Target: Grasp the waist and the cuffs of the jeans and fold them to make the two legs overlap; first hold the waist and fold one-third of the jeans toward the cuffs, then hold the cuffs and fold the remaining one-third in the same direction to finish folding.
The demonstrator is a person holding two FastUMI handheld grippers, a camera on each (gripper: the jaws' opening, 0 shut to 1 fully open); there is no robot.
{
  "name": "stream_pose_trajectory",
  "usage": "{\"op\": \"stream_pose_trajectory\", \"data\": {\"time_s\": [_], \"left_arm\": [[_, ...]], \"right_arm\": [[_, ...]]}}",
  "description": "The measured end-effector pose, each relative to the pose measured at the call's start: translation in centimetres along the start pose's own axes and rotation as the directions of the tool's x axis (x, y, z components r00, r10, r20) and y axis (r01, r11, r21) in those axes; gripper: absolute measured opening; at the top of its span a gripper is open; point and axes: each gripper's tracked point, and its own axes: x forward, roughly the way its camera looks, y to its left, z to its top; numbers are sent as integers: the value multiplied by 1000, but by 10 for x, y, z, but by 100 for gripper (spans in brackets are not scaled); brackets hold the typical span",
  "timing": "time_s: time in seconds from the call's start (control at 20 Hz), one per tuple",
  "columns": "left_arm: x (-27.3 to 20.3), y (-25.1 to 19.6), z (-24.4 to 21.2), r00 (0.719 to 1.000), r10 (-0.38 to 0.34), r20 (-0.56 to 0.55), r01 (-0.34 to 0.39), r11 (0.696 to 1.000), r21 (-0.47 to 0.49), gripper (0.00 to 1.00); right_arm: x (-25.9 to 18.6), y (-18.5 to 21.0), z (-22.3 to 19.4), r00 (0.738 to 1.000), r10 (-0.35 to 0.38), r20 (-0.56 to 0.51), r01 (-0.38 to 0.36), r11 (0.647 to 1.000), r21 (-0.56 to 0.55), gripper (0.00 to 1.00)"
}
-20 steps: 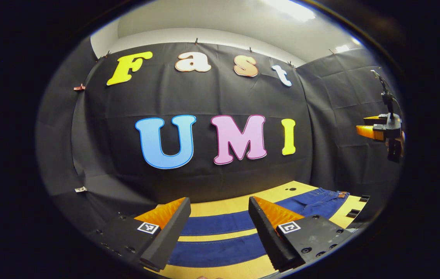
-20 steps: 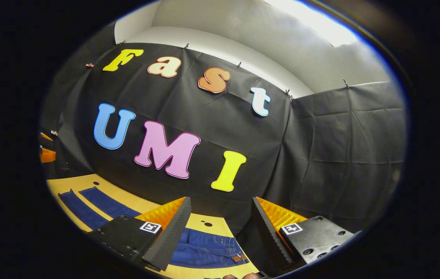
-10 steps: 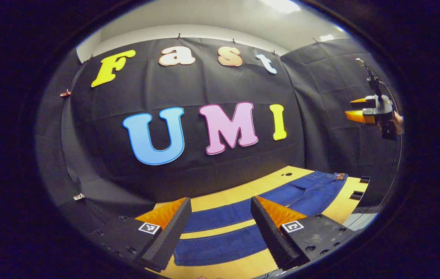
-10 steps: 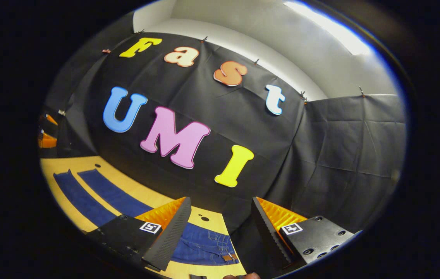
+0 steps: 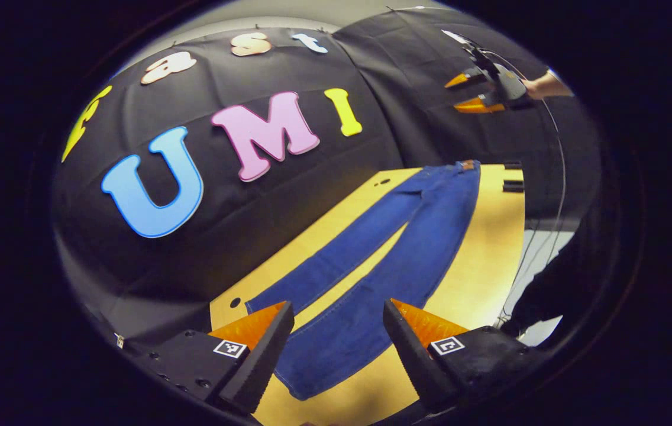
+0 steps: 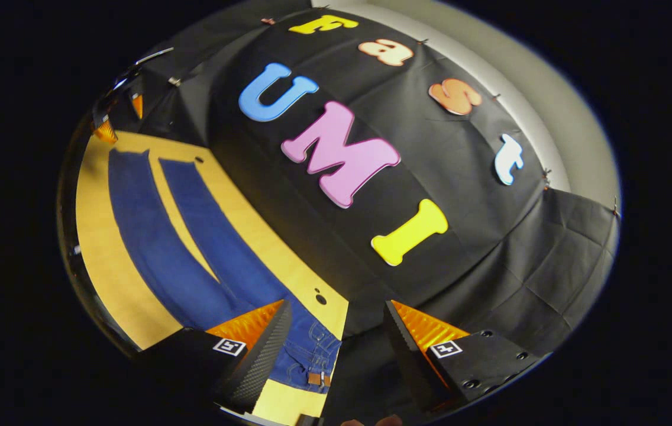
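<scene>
- Blue denim jeans spread flat along the yellow wooden tabletop, legs parted in a narrow V; nothing folded yet.
- Left gripper hovering above the cuffs, fingers spread and empty; likely placed to take the hem end.
- Right gripper raised near the waistband, also spread, gripping nothing; probably staged for the waist.

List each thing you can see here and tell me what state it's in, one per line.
jeans: unfolded, flat on the table, legs apart, not held.
table: bears the jeans.
left gripper: open, above the cuff end, holding nothing.
right gripper: open, above the waist end, holding nothing.
</scene>
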Motion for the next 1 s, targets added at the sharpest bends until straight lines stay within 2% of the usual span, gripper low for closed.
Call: {"op": "stream_pose_trajectory", "data": {"time_s": [0.15,0.3,0.4,0.5,0.6,0.65,0.75,0.9,1.0], "left_arm": [[25,-4,-53,987,-72,-145,91,987,130,97],[43,3,-109,951,-98,-293,185,940,287,97],[55,0,-130,916,-157,-369,281,908,310,97],[65,-2,-147,875,-214,-435,385,852,355,97],[61,-3,-166,836,-239,-493,464,789,404,97],[64,-5,-160,841,-254,-478,474,772,424,97],[72,-3,-161,840,-270,-470,483,767,422,92],[89,12,-161,853,-250,-459,452,793,409,92],[97,19,-159,860,-241,-450,439,798,412,92]], "right_arm": [[29,20,-52,993,75,-88,-81,994,-74,96],[56,31,-99,981,105,-163,-136,973,-189,96],[66,49,-121,967,170,-192,-208,958,-198,96],[70,65,-141,946,235,-225,-282,937,-208,96],[74,78,-164,922,287,-259,-353,900,-256,96],[75,82,-173,910,307,-277,-383,879,-284,96],[76,91,-194,886,344,-310,-439,836,-329,96],[74,100,-224,847,392,-358,-519,755,-402,96],[69,105,-241,819,420,-391,-566,703,-430,96]]}}
